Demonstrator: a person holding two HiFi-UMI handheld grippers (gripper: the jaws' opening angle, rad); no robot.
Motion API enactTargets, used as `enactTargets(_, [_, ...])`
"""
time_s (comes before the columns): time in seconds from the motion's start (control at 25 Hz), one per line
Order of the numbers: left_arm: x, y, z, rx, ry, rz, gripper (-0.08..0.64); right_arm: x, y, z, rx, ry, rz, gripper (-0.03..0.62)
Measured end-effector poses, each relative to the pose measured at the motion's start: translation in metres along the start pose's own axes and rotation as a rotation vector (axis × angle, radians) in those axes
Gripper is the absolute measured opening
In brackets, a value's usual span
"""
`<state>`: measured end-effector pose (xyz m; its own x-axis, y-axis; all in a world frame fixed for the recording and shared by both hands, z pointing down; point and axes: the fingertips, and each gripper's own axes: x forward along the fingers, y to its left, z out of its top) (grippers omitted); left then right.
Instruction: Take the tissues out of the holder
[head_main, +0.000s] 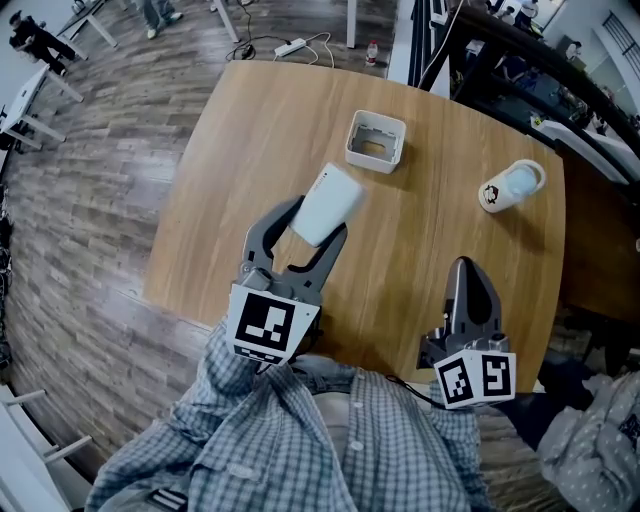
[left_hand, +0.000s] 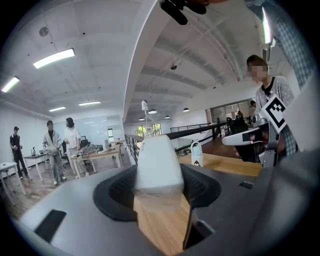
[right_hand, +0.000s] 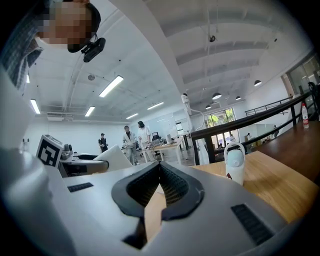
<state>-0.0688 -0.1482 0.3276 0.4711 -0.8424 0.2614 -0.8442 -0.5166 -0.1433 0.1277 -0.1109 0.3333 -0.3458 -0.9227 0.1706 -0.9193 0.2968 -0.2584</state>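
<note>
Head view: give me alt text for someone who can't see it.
The left tongs grip a white tissue pack over a wooden table, near the empty white holder. The right tongs are shut and empty.

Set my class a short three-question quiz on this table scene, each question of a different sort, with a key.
1. Multiple choice: what does the left claw grip? A) a sponge B) a pack of tissues C) a spoon
2. True or false: the right claw is shut and holds nothing.
3. Short answer: in the head view, what stands on the table to the right of the holder?

Key: 1 B; 2 true; 3 the bottle.
</note>
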Motion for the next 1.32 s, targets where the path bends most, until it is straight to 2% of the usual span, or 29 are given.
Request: enactTargets(1.32, [-0.0008,-0.0022,-0.0002,-0.037,0.005,-0.021,0.256,0.001,0.0096,-0.0002,-0.025,0.013,0.03,0.011])
